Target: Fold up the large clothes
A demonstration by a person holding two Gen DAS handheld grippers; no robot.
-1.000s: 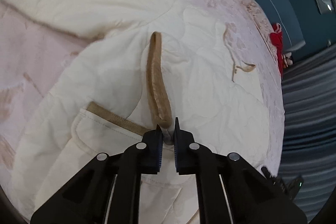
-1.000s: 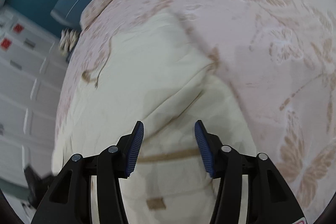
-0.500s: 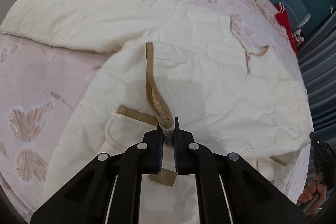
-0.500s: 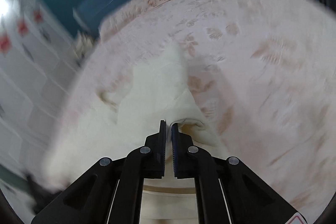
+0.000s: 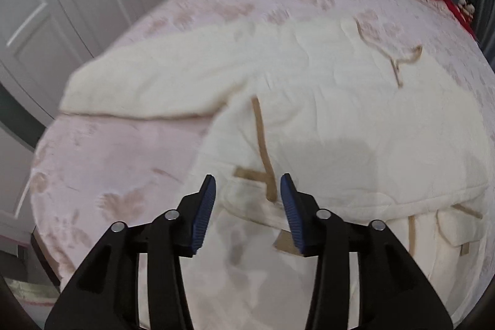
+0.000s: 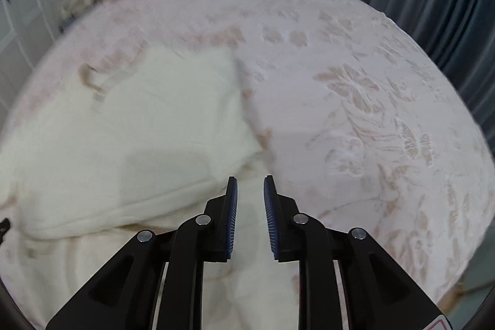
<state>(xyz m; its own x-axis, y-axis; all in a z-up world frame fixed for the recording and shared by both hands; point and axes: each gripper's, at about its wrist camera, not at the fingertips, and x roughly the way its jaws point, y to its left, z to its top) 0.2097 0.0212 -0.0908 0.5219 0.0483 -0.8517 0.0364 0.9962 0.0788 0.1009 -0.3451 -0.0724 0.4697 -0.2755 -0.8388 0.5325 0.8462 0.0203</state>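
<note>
Both my claws, left claw (image 5: 247, 200) and right claw (image 6: 250, 206), have just been opening, released above the cream quilted robe (image 5: 324, 119) on the pink bed (image 6: 355, 82).

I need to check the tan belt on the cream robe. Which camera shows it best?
The left wrist view: the belt runs down the robe toward the open left claw, sharp enough to follow. The right wrist view shows mostly blurred plain robe cloth and no belt.
</note>
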